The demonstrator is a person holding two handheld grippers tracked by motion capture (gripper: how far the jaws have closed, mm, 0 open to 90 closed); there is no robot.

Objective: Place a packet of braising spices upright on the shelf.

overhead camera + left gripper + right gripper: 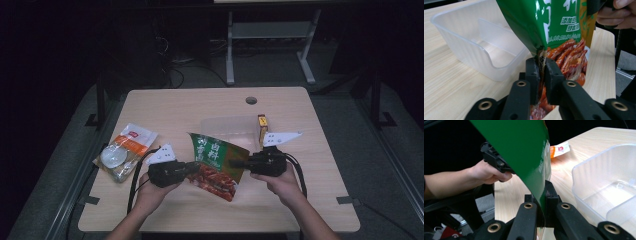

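Note:
A green snack bag (216, 160) with red food printed on its lower half hangs above the table between my two grippers. My left gripper (192, 167) is shut on the bag's left edge; in the left gripper view the jaws (542, 66) pinch the bag (549, 25) at its seam. My right gripper (232, 163) is shut on the bag's right edge, and in the right gripper view its jaws (541, 192) clamp the plain green back of the bag (524, 152). The bag is stretched between the two hands.
A clear plastic container (230, 127) stands just behind the bag, with a small yellow box (262, 127) at its right. An orange-and-white packet (132, 142) and a round lidded item (114, 156) lie at the table's left. The wooden table (200, 105) has a cable hole (251, 100).

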